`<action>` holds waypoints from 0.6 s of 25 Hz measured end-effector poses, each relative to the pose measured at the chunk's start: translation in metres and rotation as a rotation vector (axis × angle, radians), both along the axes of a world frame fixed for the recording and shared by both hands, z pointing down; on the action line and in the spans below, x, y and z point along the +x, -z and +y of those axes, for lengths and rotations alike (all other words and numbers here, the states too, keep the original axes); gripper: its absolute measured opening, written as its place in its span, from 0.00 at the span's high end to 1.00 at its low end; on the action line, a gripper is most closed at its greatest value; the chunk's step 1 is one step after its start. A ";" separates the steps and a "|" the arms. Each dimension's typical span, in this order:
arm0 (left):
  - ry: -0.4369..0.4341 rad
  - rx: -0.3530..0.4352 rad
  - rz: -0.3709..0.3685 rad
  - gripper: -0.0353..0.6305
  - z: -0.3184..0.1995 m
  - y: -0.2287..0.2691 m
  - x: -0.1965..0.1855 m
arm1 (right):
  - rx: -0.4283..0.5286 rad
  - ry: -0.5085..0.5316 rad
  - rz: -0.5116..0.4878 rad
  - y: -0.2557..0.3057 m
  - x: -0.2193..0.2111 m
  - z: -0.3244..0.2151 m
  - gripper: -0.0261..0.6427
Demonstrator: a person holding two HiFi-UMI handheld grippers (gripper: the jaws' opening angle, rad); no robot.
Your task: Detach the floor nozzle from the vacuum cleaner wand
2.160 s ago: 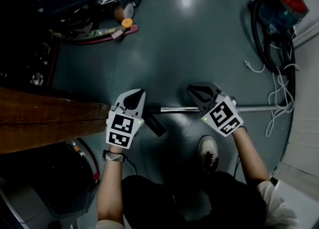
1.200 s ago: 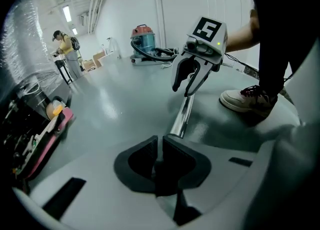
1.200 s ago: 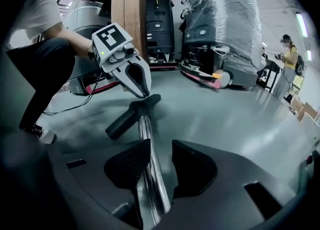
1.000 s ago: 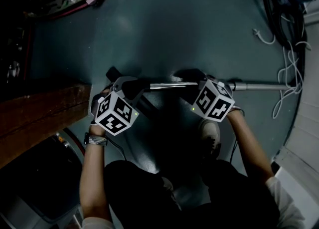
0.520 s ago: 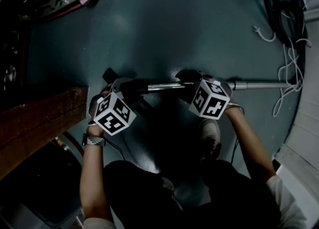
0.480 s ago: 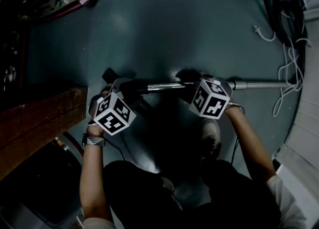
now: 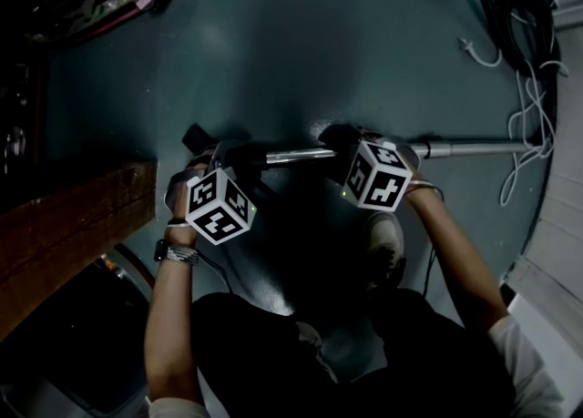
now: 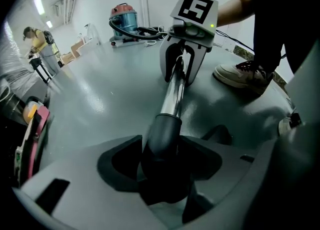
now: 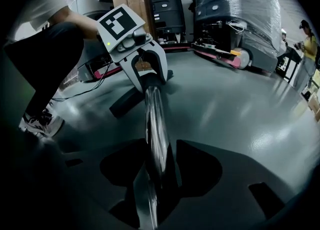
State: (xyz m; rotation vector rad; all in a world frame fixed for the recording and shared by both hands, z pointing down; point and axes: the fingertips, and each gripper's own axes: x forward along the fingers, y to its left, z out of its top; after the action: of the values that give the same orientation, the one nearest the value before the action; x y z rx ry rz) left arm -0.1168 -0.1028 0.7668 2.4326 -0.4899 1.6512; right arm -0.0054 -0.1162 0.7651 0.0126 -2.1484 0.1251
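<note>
Left gripper (image 7: 221,157) and right gripper (image 7: 344,141) have sunk onto the wand (image 7: 291,156). Left's jaws are closing round the dark collar (image 8: 161,139), seemingly not yet gripping; right's are opening wide astride the tube. Next: clamp, pull apart.

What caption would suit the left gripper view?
Left gripper, jaws closing around the dark collar at the end of a chrome vacuum wand.
</note>
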 end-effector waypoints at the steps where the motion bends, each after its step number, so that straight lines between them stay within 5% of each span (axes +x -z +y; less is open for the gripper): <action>1: -0.009 0.003 -0.002 0.61 0.000 0.000 0.000 | -0.001 0.003 0.006 -0.002 0.000 0.000 0.65; 15: 0.059 -0.076 -0.006 0.61 0.000 -0.012 -0.001 | -0.019 0.061 0.013 -0.002 -0.002 0.007 0.71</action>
State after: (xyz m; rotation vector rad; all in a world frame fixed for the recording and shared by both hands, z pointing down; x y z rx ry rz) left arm -0.1177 -0.1026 0.7789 2.3372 -0.4849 1.6238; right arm -0.0075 -0.1090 0.7666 -0.0632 -2.1326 0.1099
